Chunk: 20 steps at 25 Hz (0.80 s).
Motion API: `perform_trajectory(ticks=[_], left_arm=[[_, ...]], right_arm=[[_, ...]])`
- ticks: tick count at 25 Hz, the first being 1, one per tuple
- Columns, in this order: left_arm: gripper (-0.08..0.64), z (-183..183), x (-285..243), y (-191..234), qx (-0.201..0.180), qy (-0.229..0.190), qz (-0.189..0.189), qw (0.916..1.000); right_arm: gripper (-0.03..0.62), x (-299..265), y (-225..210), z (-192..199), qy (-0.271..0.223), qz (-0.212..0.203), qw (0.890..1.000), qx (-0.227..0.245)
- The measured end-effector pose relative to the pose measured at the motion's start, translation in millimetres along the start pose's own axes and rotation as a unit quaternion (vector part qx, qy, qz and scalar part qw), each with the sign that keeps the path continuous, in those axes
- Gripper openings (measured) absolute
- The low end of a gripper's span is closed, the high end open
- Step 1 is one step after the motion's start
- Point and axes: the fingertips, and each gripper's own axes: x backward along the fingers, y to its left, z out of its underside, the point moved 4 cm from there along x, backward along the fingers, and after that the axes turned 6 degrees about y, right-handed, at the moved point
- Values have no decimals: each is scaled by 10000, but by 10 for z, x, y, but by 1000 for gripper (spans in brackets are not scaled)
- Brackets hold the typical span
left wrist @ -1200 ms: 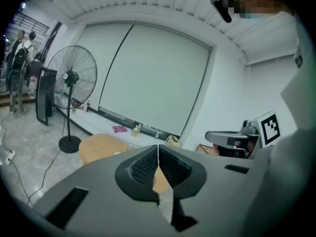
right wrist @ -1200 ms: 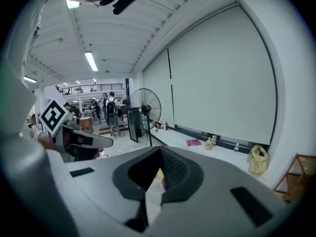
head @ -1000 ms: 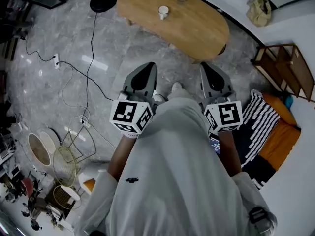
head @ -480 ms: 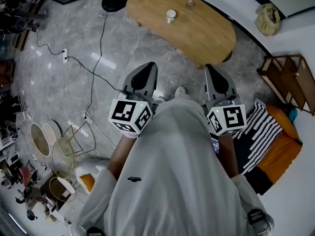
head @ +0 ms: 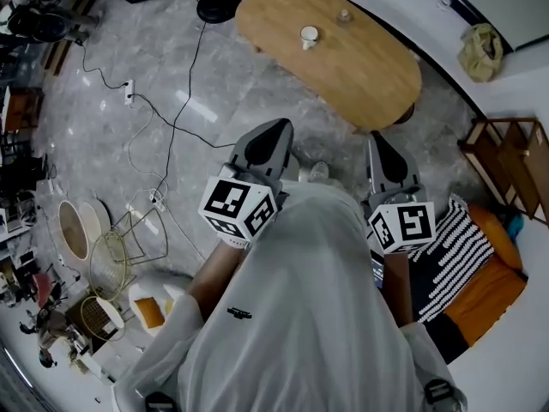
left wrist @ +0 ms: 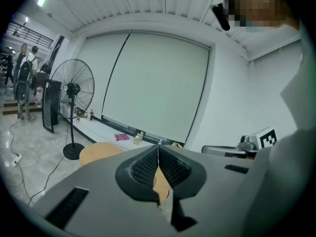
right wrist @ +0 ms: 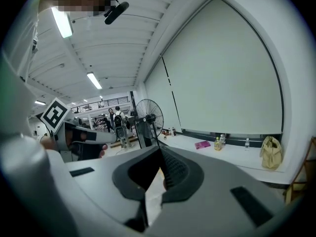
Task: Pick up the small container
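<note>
Taking the oval wooden desk (head: 360, 67) as my marker: off its left end I see a black round fan base (head: 221, 1) on the grey floor (head: 111, 170). A cable (head: 171, 118) trails from the base away from the desk.

My left claw (head: 276, 129) hangs in the air on the near side of the desk, short of its edge and pointing toward it. In the left gripper view its two ribbed jaws are pressed together with nothing between them.

The small container (head: 309, 35), white and upright, stands on the desk's left half, well apart from both claws. A smaller object (head: 344, 15) sits on the desk just beyond it and to the right; I can't make out what it is.

My right claw (head: 378, 141) hovers just short of the desk's near right edge. In the right gripper view its jaws are likewise closed and empty.

Right of the desk stands a wooden shelf (head: 506, 157), and further back a tan bag (head: 482, 51) lies against the wall.
</note>
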Motion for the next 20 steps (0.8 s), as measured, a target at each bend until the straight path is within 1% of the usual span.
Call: perform_trajectory(ticks=[3,9,13,20], left_arm=[[21,-95,-38,14,17,-50,-27,10000],[21,-120,-149,86,52,60,79,9999],[21,-220,-291,262,91,66,176,9998],[21,-442,-686,614,181,154,368,9990]], right_arm=[[8,-15,-53,-25,18,67,10000,50],[8,-61,-104,-11,-7,207,9996,-192],[8,-241,-102,-66,51,290,9993,-247],[8,-737,-252,-263,148,533,9980,-303]])
